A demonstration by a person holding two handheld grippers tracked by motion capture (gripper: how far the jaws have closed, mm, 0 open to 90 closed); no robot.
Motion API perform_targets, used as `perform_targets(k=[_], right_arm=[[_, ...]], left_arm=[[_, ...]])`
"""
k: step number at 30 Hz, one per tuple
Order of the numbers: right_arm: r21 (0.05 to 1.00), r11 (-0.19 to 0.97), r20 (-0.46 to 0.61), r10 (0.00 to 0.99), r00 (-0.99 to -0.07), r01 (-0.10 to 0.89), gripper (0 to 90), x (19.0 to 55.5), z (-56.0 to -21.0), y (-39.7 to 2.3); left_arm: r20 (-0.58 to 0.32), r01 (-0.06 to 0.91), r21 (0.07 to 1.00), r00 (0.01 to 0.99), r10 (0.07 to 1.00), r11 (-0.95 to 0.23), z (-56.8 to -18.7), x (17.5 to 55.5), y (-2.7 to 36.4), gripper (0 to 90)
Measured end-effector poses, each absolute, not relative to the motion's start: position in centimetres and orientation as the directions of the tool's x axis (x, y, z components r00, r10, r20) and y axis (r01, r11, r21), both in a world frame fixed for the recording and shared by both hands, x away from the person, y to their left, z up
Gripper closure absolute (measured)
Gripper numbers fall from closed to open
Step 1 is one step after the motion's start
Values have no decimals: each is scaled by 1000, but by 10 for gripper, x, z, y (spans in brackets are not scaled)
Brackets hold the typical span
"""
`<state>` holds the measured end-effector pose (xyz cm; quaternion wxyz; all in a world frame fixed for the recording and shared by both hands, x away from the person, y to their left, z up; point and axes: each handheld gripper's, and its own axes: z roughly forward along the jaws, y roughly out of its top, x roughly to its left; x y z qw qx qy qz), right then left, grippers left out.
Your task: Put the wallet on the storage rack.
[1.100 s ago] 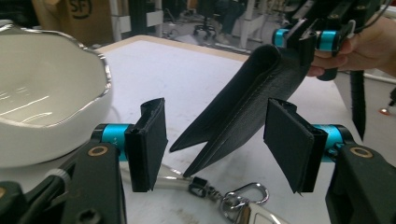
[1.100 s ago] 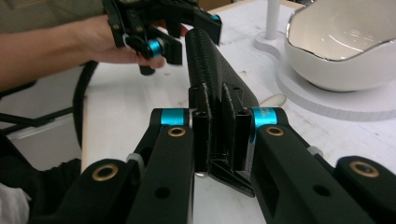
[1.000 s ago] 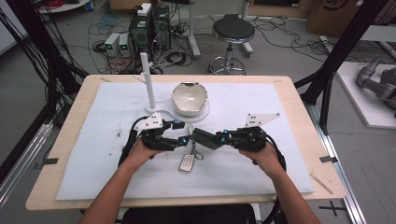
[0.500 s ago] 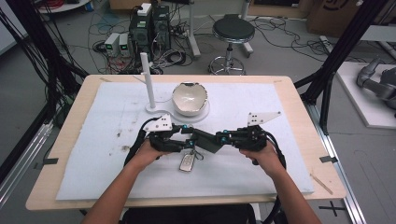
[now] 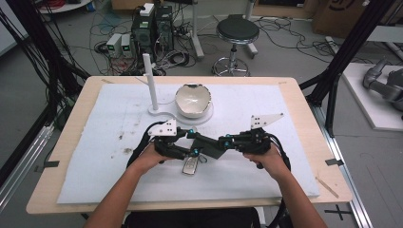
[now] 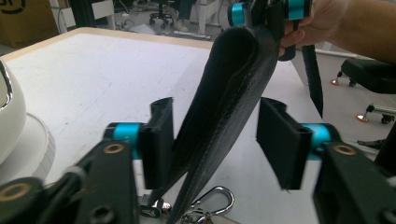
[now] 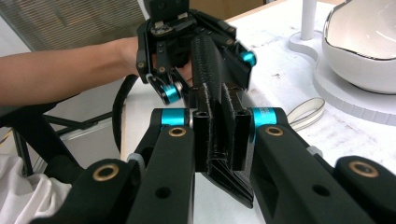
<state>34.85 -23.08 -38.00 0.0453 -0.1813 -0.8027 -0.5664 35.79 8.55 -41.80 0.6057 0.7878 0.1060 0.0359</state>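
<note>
Between the two hand-held grippers, above the bench (image 5: 304,142), hangs a black leather key pouch (image 6: 229,107), folded and limp. The right hand-held gripper (image 7: 218,135) is clenched on one end of it. The left hand-held gripper (image 6: 212,140) straddles the other end, its jaws having just been opening, pads clear. The pouch looks light, soft and floppy, best pinched across the stitched edge. A white bowl (image 5: 192,100) and post (image 5: 151,81) stand beyond; open room lies nearer the person.
</note>
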Motion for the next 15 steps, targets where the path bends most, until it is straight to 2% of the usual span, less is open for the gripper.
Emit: perform_targets(k=[2,3,4,6,7,11,12,14,15], right_arm=[[891,290,285,242,-927,349,845,348,-380,-231],[893,288,283,243,-928,347,845,348,-379,-232],[898,275,278,250,-927,343,845,349,-379,-234],[895,276,284,251,-925,350,844,348,-378,-234],[898,272,276,262,-925,345,843,349,-379,-235],[897,272,275,273,-922,348,826,350,-379,-237],[900,268,261,302,-917,344,760,350,-378,-238],[903,273,244,311,-919,332,728,350,-377,-239],[903,314,172,357,-918,291,538,349,-376,-239]], left_arm=[[-71,124,961,975,212,-247,-418,358,86,554],[-64,117,962,974,217,-245,-417,358,87,554],[-59,113,963,974,218,-246,-416,358,88,655],[-53,111,960,973,223,-258,-415,358,88,683],[-43,103,957,975,220,-270,-415,357,89,745],[-24,80,959,979,203,-272,-413,354,88,783],[-21,77,959,979,203,-272,-413,353,88,796],[-17,75,958,979,205,-277,-412,353,88,799],[-17,75,958,978,208,-275,-412,353,89,799]])
